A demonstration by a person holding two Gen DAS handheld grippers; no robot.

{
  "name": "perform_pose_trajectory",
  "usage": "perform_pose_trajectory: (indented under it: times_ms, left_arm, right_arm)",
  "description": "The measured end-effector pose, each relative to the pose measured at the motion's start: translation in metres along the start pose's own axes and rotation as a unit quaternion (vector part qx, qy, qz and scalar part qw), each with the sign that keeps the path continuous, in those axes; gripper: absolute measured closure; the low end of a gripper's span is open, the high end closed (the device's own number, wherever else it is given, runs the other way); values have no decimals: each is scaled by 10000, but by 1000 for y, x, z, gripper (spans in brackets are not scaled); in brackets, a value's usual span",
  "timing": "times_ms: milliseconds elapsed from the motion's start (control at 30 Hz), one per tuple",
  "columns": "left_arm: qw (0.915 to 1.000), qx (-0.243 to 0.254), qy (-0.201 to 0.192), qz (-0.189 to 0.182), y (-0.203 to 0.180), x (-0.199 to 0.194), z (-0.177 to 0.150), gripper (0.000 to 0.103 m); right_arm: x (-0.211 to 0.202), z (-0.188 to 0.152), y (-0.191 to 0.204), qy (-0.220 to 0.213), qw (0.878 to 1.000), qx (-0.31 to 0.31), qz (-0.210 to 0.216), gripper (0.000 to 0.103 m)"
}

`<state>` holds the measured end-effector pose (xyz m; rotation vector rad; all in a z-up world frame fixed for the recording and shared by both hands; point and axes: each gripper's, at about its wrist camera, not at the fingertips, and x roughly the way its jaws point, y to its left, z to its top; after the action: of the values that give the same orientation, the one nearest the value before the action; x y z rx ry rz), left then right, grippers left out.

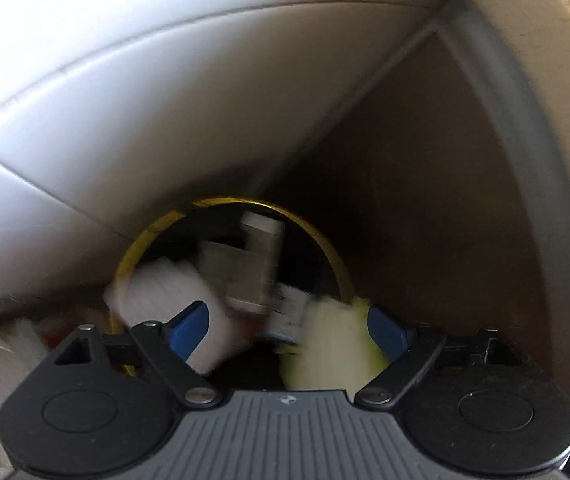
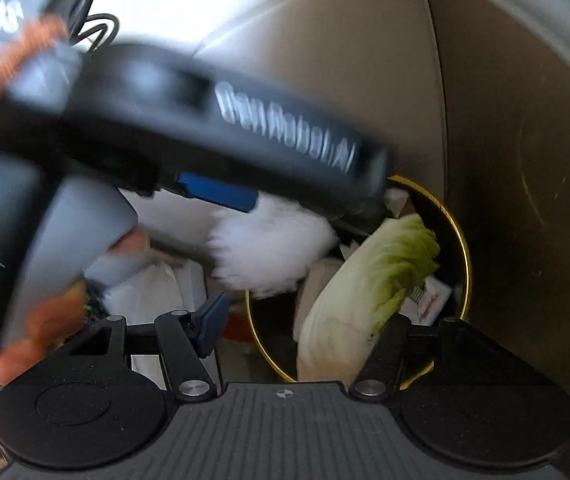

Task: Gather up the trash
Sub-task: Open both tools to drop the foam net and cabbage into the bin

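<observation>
A round trash bin with a gold rim [image 1: 157,232] [image 2: 459,240] stands on the floor. It holds a pale green cabbage [image 2: 369,292] [image 1: 333,344], crumpled white paper [image 1: 165,296] [image 2: 269,248], a white bottle [image 1: 261,256] and printed packaging [image 2: 429,300]. My left gripper [image 1: 287,326] is open just above the bin, with the white paper and cabbage blurred between its blue fingers [image 1: 189,324]. In the right wrist view it is the dark blurred body [image 2: 221,128] over the bin. My right gripper [image 2: 305,320] is open at the bin's near rim, the cabbage covering its right side.
A white panel [image 1: 145,100] rises behind the bin and a brown wall [image 1: 437,200] stands to its right. White bags and paper [image 2: 157,284] lie on the floor left of the bin. A hand [image 2: 17,344] holds the left gripper's handle.
</observation>
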<state>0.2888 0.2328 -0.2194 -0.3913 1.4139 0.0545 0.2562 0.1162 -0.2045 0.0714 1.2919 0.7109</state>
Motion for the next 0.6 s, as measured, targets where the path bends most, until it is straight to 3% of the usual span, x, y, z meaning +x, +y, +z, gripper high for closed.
perform_pose_trajectory:
  times_ms: [33, 67, 167, 267, 367, 467, 600]
  left_arm:
    - [9996, 77, -27, 288, -2, -1, -1, 19]
    - [9994, 138, -113, 304, -3, -6, -3, 19]
    - [9999, 39, -134, -50, 0, -25, -8, 19]
    - [9993, 39, -334, -133, -5, -49, -7, 19]
    - [9982, 96, -548, -201, -12, -75, -7, 19]
    - [9967, 99, -724, -342, -13, -101, -10, 19]
    - [9942, 38, -904, -576, -7, -128, -18, 19]
  right_arm:
    - [2, -1, 0, 21, 10000, -38, -88, 36]
    - [2, -2, 1, -18, 9999, -118, -109, 35]
    - [1, -3, 0, -14, 10000, -28, -35, 36]
    - [-2, 4, 2, -267, 9989, -396, 10, 36]
    - [-2, 11, -5, -184, 9997, -168, 35, 36]
    - [-18, 4, -11, -514, 9971, -126, 540, 35]
    - [-32, 4, -7, -648, 9953, -184, 692, 33]
